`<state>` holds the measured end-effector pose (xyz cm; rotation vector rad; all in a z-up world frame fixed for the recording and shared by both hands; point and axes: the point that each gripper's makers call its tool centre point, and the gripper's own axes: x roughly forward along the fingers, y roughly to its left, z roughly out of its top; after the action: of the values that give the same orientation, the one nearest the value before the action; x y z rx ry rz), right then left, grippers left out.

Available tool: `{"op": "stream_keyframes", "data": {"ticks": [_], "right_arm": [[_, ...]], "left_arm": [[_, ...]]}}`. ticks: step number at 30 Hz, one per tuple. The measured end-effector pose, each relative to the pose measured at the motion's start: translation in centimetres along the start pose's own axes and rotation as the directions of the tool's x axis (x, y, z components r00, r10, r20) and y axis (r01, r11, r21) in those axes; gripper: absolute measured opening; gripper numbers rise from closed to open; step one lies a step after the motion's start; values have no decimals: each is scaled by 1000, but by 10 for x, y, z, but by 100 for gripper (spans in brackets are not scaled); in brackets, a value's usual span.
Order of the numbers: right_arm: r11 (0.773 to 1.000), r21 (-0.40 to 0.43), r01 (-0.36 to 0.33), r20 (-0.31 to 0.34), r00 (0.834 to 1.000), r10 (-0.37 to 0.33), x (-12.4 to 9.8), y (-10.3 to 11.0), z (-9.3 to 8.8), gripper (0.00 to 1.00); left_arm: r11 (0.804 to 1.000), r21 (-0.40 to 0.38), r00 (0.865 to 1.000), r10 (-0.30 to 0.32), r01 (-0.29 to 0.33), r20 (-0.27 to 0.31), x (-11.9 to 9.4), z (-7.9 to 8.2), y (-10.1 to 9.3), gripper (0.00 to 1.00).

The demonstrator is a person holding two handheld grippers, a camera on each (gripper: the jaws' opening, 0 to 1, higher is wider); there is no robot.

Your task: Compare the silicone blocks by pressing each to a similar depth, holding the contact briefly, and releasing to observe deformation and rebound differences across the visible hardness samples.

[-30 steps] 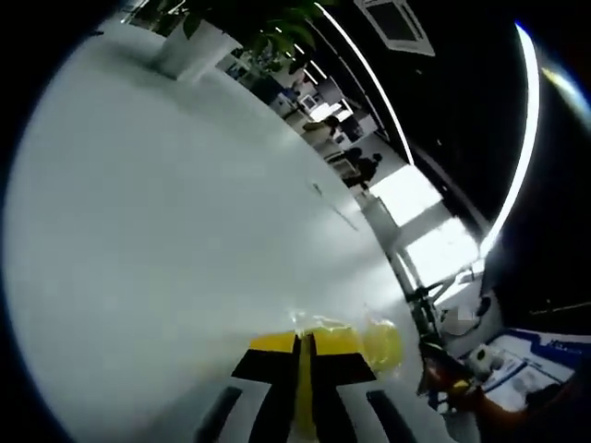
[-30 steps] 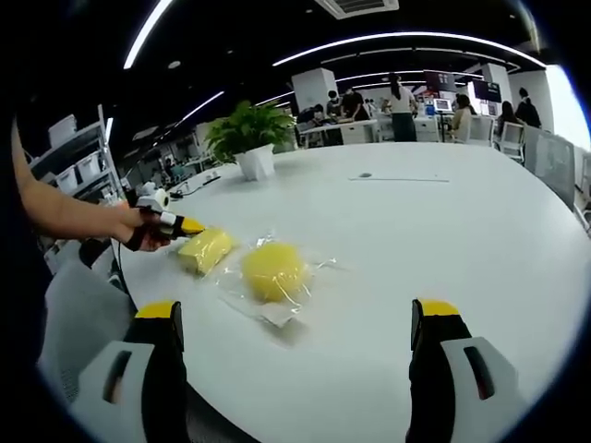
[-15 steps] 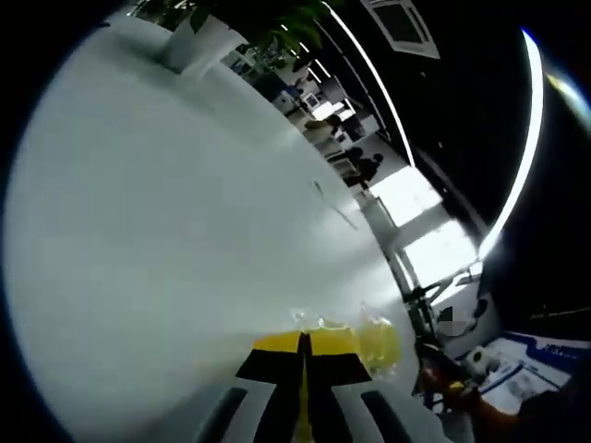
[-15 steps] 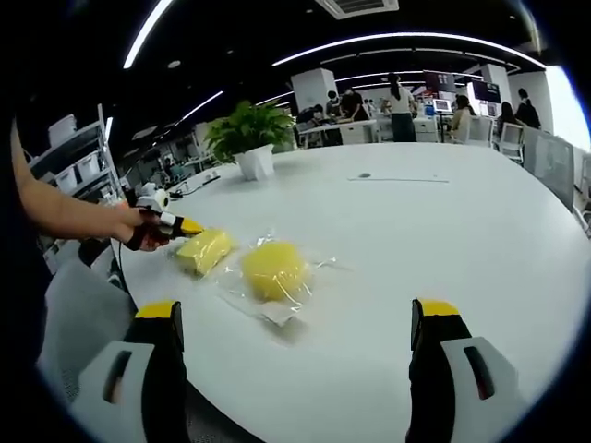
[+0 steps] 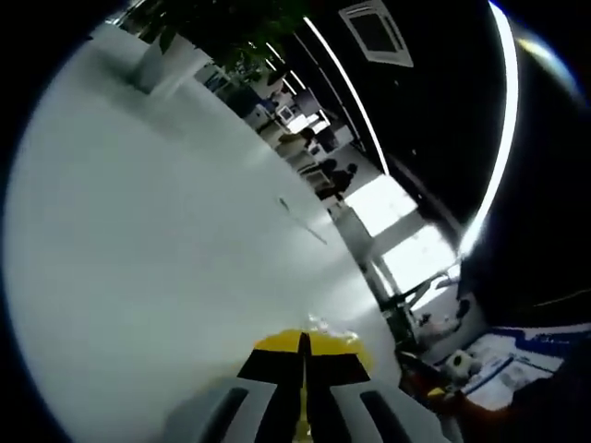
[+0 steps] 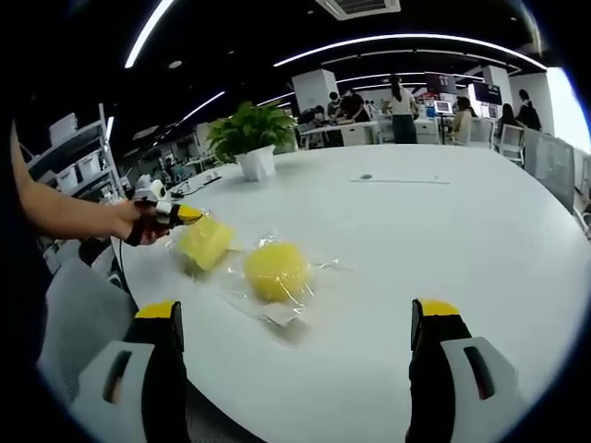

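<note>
Left gripper (image 5: 303, 369): jaws pinched on block (image 6: 205, 244), near table (image 6: 443, 240) edge.
Right gripper (image 6: 295, 318): jaws wide, empty.
Round block (image 6: 275, 270): bagged, open tabletop beyond.
Writing: none legible.

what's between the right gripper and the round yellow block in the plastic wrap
No separate object: bare white table lies between the open right gripper and the round yellow block. Only the clear plastic wrap covers it. The left gripper is off to the side on the other yellow block.
</note>
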<state>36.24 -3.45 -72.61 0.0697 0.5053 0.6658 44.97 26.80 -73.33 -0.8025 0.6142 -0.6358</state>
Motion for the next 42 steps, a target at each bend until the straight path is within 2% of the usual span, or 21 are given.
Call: {"op": "stream_keyframes", "data": {"ticks": [3,6,7,8,9,13,24,30,42], "right_arm": [[1000,-2,-3,-1,1000,3,1,1,0,96],[1000,-8,-9,-4,1000,9,2,3,0,96],[1000,-9,-10,-4,1000,10,2,3,0,96],[1000,-10,-11,-3,1000,11,3,3,0,96],[1000,-10,-12,-4,1000,12,3,3,1,96],[1000,-15,-13,-3,1000,13,3,3,2,96],[999,-30,-20,0,1000,20,2,4,9,96],[999,-34,-26,2,1000,26,4,6,11,96],[999,-39,-33,16,999,33,4,10,15,96]], "left_arm": [[999,25,999,-27,26,19,-2,7,-13,0],[994,105,999,-34,33,8,-3,10,-21,0],[990,140,1000,-23,23,-1,-4,9,-21,0],[978,206,1000,24,-21,-10,-4,9,-16,0],[976,215,999,30,-24,-26,-4,7,-17,0],[969,246,999,22,-13,-32,-4,6,-27,0],[945,327,1000,-22,21,0,-11,23,-52,0],[916,400,999,-45,38,7,-15,39,-72,0],[870,485,991,-123,86,44,-23,64,-120,0]]}}
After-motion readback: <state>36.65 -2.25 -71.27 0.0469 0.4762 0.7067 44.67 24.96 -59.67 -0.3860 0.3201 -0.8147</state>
